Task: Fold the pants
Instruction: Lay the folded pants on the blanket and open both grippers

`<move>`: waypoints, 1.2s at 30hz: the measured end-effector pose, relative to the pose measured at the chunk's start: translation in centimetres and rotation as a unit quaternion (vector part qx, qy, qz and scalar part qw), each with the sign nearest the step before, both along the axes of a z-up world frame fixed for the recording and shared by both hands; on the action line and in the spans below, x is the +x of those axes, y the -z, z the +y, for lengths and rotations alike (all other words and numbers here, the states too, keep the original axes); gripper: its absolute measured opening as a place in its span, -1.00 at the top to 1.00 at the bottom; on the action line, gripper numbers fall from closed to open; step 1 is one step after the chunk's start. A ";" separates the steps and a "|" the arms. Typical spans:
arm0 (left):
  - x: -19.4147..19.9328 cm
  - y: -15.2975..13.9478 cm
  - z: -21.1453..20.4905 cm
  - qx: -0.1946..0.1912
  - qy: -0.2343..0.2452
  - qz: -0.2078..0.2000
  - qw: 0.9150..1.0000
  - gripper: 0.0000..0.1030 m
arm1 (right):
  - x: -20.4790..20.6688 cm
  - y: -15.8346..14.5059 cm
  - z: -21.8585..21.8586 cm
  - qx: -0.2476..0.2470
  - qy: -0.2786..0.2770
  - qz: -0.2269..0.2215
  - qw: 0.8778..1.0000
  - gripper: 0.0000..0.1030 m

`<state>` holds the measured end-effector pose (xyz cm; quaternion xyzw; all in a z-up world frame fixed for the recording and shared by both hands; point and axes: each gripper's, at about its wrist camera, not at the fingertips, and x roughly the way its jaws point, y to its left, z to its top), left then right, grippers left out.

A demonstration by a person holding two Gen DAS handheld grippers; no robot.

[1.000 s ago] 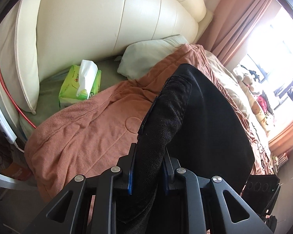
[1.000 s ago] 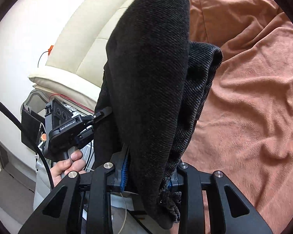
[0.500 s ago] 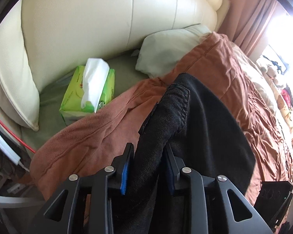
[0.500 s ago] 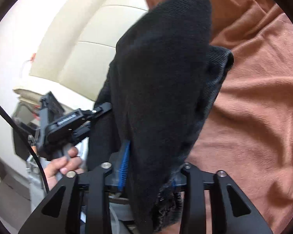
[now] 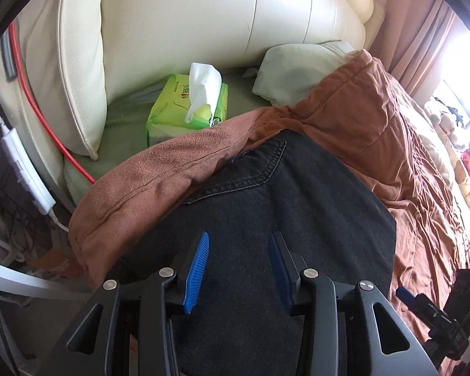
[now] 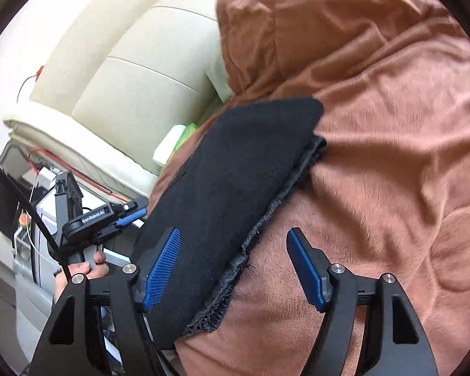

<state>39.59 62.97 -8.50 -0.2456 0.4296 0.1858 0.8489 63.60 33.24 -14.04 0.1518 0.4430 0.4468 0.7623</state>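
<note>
Black denim pants [image 5: 297, 213] lie folded and flat on the brown blanket [image 5: 344, 116]; a stitched pocket shows at their far end. My left gripper [image 5: 238, 236] hovers over them, its jaws opening, and the blue pads [image 5: 197, 266] press on nothing. In the right wrist view the pants [image 6: 235, 169] show a frayed hem along their right edge. My right gripper [image 6: 235, 232] is also opening, straddling that hem without pinching it. The left gripper [image 6: 131, 213] shows there too, held by a hand [image 6: 84, 266].
A green tissue pack [image 5: 188, 109] and a pale pillow [image 5: 297, 72] sit against the cream padded headboard [image 5: 203, 15]. A red cable [image 5: 47, 125] and a white power strip [image 5: 25, 169] hang at the bed's left side. Pink curtains [image 5: 423, 31] are at the far right.
Both grippers were shut on the raised, bunched pants. They have since lowered and let go, and the pants now lie flat on the blanket.
</note>
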 end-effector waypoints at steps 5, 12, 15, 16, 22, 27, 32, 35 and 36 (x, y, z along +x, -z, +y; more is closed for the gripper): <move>-1.2 0.4 -0.3 0.007 0.001 0.008 1.000 0.18 | 0.3 -2.0 -1.8 -0.029 -0.021 -0.057 0.998 0.07; -2.2 2.1 -0.1 0.023 -0.010 0.030 0.999 0.18 | 2.1 -2.4 3.5 -0.094 -0.058 -0.117 0.987 0.25; -2.6 2.9 -0.2 0.037 -0.004 0.037 0.999 0.19 | 2.5 -2.6 5.3 -0.138 -0.074 -0.152 0.976 0.28; -2.7 3.2 -0.2 0.041 -0.001 0.041 0.998 0.19 | 2.5 -2.5 5.9 -0.150 -0.081 -0.164 0.972 0.28; -3.0 4.6 0.1 0.045 -0.003 0.050 0.998 0.28 | 3.1 -0.8 8.9 -0.236 -0.090 -0.216 0.943 0.28; -2.7 5.0 -0.4 0.066 0.002 0.066 0.996 0.28 | 3.3 1.2 9.7 -0.267 -0.094 -0.223 0.933 0.34; -3.0 4.4 -1.0 0.068 -0.009 0.067 0.995 0.28 | 3.3 0.8 9.5 -0.292 -0.062 -0.211 0.931 0.34; -2.9 3.6 -2.5 0.067 0.002 0.060 0.996 0.26 | 1.9 0.5 9.8 -0.297 -0.077 -0.221 0.926 0.34; -2.8 3.4 -3.1 0.067 0.009 0.057 0.996 0.26 | 1.3 0.3 9.8 -0.291 -0.087 -0.217 0.928 0.34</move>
